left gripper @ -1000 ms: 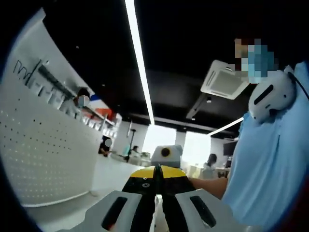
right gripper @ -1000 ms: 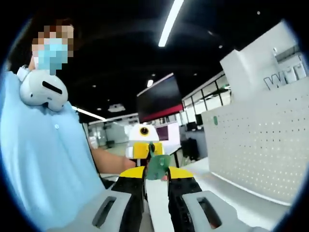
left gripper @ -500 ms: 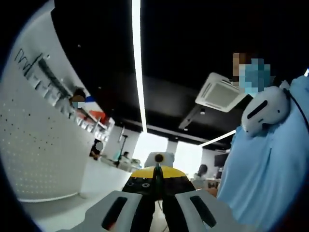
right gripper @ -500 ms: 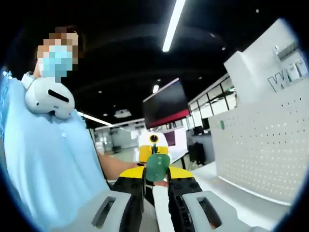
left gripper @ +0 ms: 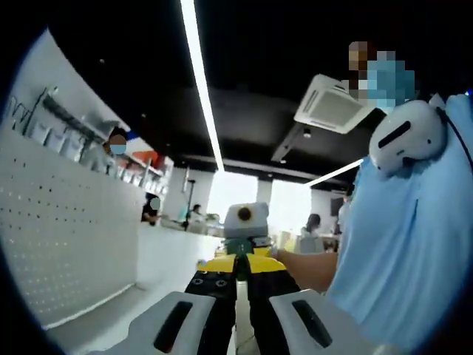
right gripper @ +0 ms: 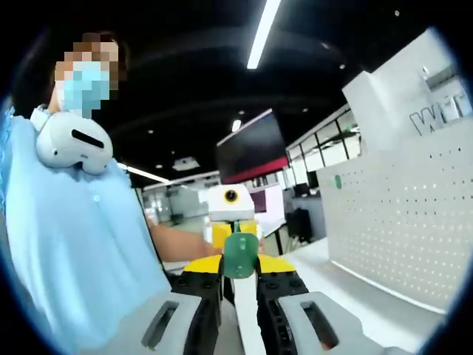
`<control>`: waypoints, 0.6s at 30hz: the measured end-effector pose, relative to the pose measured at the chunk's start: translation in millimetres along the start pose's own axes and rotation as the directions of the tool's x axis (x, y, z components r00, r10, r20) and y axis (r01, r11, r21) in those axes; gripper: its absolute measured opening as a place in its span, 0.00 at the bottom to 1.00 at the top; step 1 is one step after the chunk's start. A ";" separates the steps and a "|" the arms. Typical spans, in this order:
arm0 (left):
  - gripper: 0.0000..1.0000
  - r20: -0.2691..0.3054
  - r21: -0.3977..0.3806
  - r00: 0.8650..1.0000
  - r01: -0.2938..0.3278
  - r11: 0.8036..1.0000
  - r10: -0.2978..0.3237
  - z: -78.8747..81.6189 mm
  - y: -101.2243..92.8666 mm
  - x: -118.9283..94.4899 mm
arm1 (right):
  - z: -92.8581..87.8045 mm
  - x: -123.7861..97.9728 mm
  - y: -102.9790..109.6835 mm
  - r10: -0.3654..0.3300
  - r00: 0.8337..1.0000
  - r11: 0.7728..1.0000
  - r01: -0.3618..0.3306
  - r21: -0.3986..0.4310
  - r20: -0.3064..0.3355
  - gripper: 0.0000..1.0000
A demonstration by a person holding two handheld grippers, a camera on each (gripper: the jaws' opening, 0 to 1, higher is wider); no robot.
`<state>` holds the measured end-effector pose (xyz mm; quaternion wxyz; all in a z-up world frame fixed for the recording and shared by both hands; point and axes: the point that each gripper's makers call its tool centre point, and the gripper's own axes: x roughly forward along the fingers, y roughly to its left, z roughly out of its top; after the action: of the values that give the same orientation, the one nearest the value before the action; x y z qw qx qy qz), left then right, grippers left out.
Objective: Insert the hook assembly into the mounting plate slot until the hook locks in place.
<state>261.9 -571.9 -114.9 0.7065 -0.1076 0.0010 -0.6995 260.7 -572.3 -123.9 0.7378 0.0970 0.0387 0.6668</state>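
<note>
- Grippers facing each other, raised toward the ceiling, tips meeting.
- Right gripper (right gripper: 239,275): pinching a green piece (right gripper: 240,255) between its jaws, piece standing up just past the yellow tips, rounded top edge showing.
- Left gripper (left gripper: 237,272): jaws nearly closed on a thin dark edge-on piece (left gripper: 237,268); cannot tell what piece it is, nor whether firmly gripped.
- Appearing in the left gripper view just beyond the tips: green piece (left gripper: 239,246) and the opposite gripper (left gripper: 246,231) behind it.
- Appearing in the right gripper view directly behind the green piece: left gripper, touching or nearly touching it.
- Standing close behind both tools: person in a light blue shirt (right gripper: 66,244), white headset (right gripper: 72,142) hanging at the neck, forearm (left gripper: 307,268) reaching to the grippers.
- Rising to one side: white pegboard panel (right gripper: 399,222) on a white table (left gripper: 166,255).
- Running overhead: long light strip (left gripper: 201,89) on a dark ceiling.
</note>
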 end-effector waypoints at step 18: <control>0.06 -0.140 0.068 0.990 -0.005 0.998 0.014 -15.7 -1.6 7.4 | -15.1 4.9 0.8 -0.008 0.993 0.999 0.004 -0.036 -0.117 0.15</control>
<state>258.1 -581.6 -128.9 0.7111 -0.0342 0.0279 -0.7017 257.7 -566.0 -138.2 0.7380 0.0441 0.0703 0.6697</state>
